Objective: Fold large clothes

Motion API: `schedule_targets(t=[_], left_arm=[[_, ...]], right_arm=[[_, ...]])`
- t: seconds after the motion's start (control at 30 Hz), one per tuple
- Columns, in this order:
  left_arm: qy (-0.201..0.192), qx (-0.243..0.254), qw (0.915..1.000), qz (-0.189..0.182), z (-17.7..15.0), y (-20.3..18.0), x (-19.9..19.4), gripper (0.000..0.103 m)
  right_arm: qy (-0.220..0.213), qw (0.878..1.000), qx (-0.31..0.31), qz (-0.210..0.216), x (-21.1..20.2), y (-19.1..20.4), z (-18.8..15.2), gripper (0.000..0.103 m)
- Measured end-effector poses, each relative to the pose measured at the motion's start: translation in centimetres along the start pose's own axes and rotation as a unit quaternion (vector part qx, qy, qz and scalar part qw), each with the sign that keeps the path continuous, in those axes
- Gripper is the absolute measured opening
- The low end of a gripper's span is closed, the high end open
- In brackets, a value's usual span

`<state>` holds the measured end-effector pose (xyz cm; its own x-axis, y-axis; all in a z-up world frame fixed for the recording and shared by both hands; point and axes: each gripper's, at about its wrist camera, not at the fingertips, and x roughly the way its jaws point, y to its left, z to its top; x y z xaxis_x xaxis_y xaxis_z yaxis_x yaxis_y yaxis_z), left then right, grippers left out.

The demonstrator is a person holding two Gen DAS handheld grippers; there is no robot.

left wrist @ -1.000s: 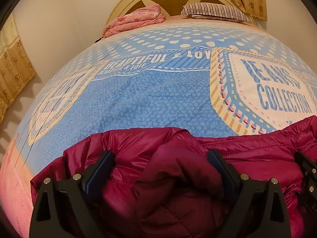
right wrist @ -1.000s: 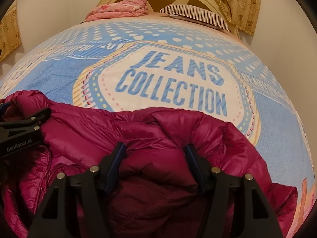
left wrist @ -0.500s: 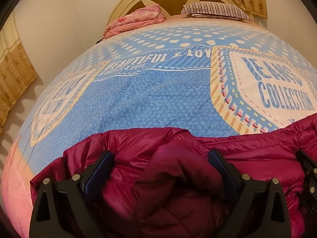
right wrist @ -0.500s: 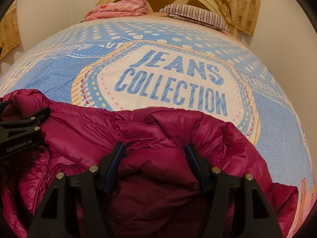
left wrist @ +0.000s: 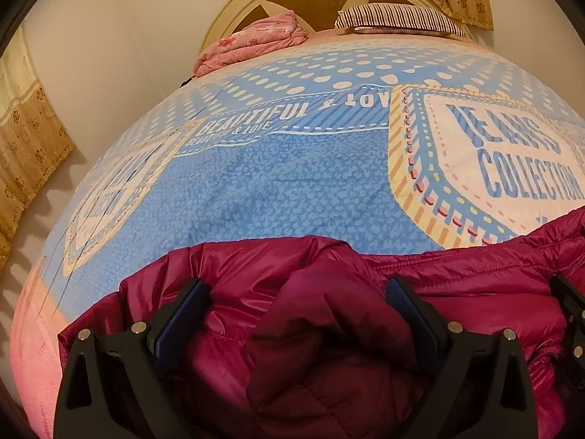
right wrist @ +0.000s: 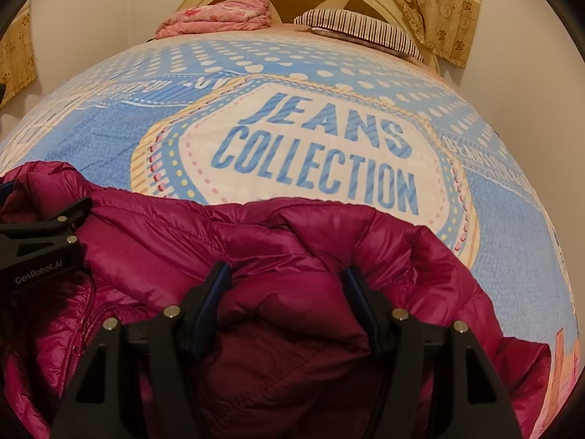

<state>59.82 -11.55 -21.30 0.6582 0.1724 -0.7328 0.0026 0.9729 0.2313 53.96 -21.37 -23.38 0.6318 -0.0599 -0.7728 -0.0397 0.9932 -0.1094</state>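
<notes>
My left hand-held gripper (left wrist: 296, 292) and right hand-held gripper (right wrist: 287, 281) each stood with jaws apart around a puffy bunch of the magenta down jacket (right wrist: 153, 241); whether the pads truly pinched it, I couldn't tell. The jacket lay rumpled at the near edge of the bed (left wrist: 285, 183). No neat fold showed yet, so most work remained.

Puffer jacket (right wrist: 292, 256) cut off below, bedspread (left wrist: 292, 190) lettering cropped at right edge

magenta puffer jacket (left wrist: 457, 285) — bunched, on bed
</notes>
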Motion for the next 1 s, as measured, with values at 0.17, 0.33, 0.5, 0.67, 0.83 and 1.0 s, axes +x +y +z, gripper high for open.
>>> schedule_targets(t=[0.17, 0.33, 0.5, 0.67, 0.83, 1.0], left_arm=[[-0.034, -0.015, 0.9992, -0.015, 0.3, 1.6, -3.7, 0.099], [-0.091, -0.026, 0.9953, -0.017, -1.1, 4.8, -8.5, 0.099], [-0.011, -0.043, 0.9990, 0.004, -2.3, 6.5, -2.9, 0.099], [0.017, -0.070, 0.9973, -0.014, -2.3, 7.0, -0.3, 0.099], [0.022, -0.072, 0.9970, -0.018, -2.6, 7.1, 0.0, 0.099], [0.031, -0.079, 0.9961, -0.025, -2.6, 7.3, 0.5, 0.102]], right_arm=[[0.001, 1.000, 0.000, 0.001, 0.0, 0.0, 0.0, 0.067], [-0.002, 1.000, 0.003, 0.003, -0.1, 0.0, 0.0, 0.067], [-0.003, 1.000, 0.005, 0.005, -0.1, 0.0, 0.0, 0.067], [-0.004, 1.000, 0.003, 0.002, -0.1, 0.0, 0.0, 0.067], [-0.005, 1.000, 0.004, 0.003, -0.1, 0.0, 0.0, 0.068], [-0.004, 1.000, 0.004, 0.003, 0.0, 0.0, 0.0, 0.068]])
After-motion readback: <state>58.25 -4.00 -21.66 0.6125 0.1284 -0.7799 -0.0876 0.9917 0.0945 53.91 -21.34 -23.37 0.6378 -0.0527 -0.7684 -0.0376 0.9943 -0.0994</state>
